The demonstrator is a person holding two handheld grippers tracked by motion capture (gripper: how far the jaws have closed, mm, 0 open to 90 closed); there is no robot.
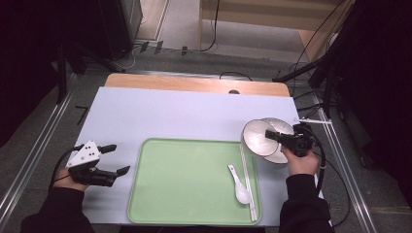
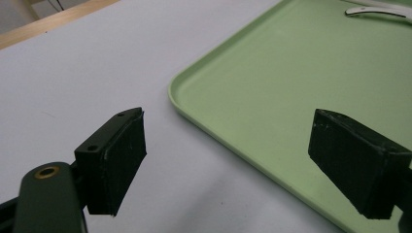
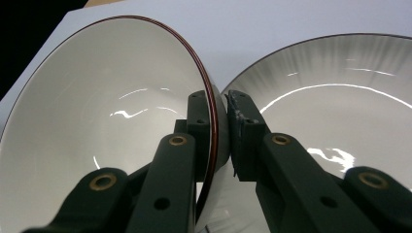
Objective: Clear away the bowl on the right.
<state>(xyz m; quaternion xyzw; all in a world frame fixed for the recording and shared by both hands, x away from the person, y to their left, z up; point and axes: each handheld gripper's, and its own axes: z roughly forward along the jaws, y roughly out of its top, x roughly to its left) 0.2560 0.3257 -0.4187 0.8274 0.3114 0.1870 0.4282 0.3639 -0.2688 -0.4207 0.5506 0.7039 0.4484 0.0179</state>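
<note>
Right tongs: the right gripper [image 1: 277, 137] has its two black jaws pinched narrow on the rim of a white glazed ceramic bowl with a thin dark red edge [image 1: 257, 138], one jaw inside the wall and one outside.
Held bowl: it hangs tilted on its side, its open mouth turned towards the tray side, lifted off the table just in front of the person's right hand [image 1: 299, 162].
Second bowl: a matching white ceramic bowl [image 3: 340, 97] lies right behind the held one, on the outer-jaw side; whether the two touch cannot be told.
Left tongs: the left gripper [image 2: 228, 160] stands wide with nothing between its jaws, resting low over the pale lilac table cover [image 1: 160, 116], just beside the near left edge of the tray.
Ahead of the left jaws: a light green plastic tray with rounded corners [image 1: 160, 194], bare on this side.
Farther off: a white ceramic soup spoon [image 1: 239, 184] and a pair of pale chopsticks [image 1: 247, 179] lie in the tray near its right rim, between the two tongs.
Handling: the bowl looks stiff, smooth-glazed, breakable and fairly heavy for a rim pinch, so it may swing or slip.
Best hold: deep over the rim, pads flat on both faces of the wall.
</note>
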